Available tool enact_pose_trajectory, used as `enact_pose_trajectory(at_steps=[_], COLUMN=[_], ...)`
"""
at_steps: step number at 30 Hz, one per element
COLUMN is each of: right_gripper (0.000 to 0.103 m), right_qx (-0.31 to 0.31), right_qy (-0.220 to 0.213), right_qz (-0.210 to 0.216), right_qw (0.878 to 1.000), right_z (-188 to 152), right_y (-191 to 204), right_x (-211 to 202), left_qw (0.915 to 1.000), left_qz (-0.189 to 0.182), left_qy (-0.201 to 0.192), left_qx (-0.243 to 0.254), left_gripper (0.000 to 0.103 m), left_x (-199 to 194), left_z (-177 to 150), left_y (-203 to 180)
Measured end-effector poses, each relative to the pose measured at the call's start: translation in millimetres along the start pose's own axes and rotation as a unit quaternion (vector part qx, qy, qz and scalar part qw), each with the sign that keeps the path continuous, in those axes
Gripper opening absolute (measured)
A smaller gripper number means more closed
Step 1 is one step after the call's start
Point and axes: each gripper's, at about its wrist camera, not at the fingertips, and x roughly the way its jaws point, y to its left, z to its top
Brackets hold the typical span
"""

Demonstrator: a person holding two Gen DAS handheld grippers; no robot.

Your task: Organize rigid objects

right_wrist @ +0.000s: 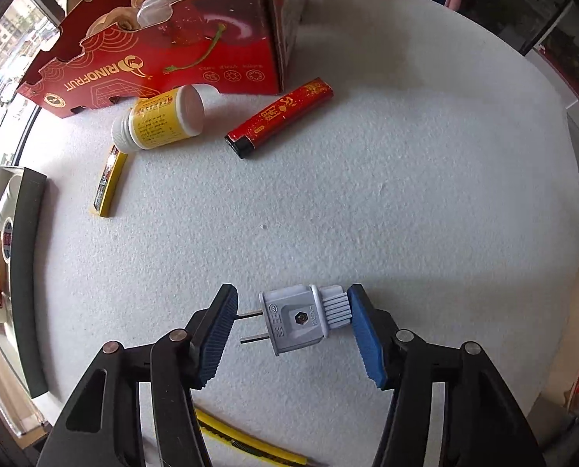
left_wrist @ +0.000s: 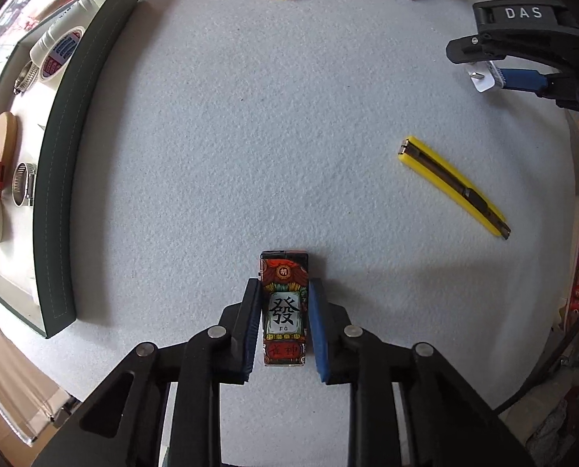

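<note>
Gripping the mahjong-print lighter (left_wrist: 284, 309) with your left gripper (left_wrist: 284, 325), you hold the grey plug (right_wrist: 303, 317) lengthwise in your right gripper (right_wrist: 293, 334).

Red-and-black patterned lighter (left_wrist: 284, 307) (green tile motif), yellow utility knife (left_wrist: 453, 186), grey plug (right_wrist: 303, 317), white felt table (left_wrist: 250, 136).

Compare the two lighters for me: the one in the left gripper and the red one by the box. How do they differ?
The patterned lighter is clamped between the left gripper's pads; the red lighter lies loose on the white mat beside the red box. The patterned one looks wide and blocky, with multicoloured art and a large black character; the red one is slim, red with gold script. Both are rectangular lighters.
</note>
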Motion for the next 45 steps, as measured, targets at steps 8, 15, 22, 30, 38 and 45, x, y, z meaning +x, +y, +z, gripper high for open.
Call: enact_pose_trajectory(at_steps=[8, 15, 22, 30, 38, 45], right_gripper=[0.059, 0.059, 0.059, 0.059, 0.059, 0.059], right_qx=[0.03, 0.055, 0.054, 0.037, 0.061, 0.11], right_qy=[0.009, 0.047, 0.068, 0.039, 0.026, 0.023], right_qz=[0.042, 0.055, 0.055, 0.045, 0.032, 0.019], right_qw=[0.999, 0.996, 0.995, 0.998, 0.997, 0.994], right_z=[-85.5, -186.8, -224.9, -206.1, -199.4, -208.6], right_y=[-5.5, 18.2, 31.4, 62.7, 92.5, 118.2], right_x=[-53.0, -59.9, -49.3, -53.6, -55.5, -57.4], left_qw=[0.9979, 0.9914, 0.9864, 0.9898, 0.9866, 0.9777], left_qz=[-0.01, -0.002, 0.01, 0.015, 0.002, -0.012], left_qy=[-0.003, -0.01, -0.019, -0.04, -0.054, -0.058], left_qx=[0.064, 0.131, 0.163, 0.136, 0.154, 0.202], left_gripper=[0.026, 0.026, 0.026, 0.026, 0.026, 0.026], left_x=[-27.4, -56.7, -75.7, -96.4, -82.8, -86.1], left_z=[-13.0, -34.5, -33.9, -23.5, -24.3, -8.6], left_y=[19.8, 10.7, 26.5, 62.6, 103.7, 120.3])
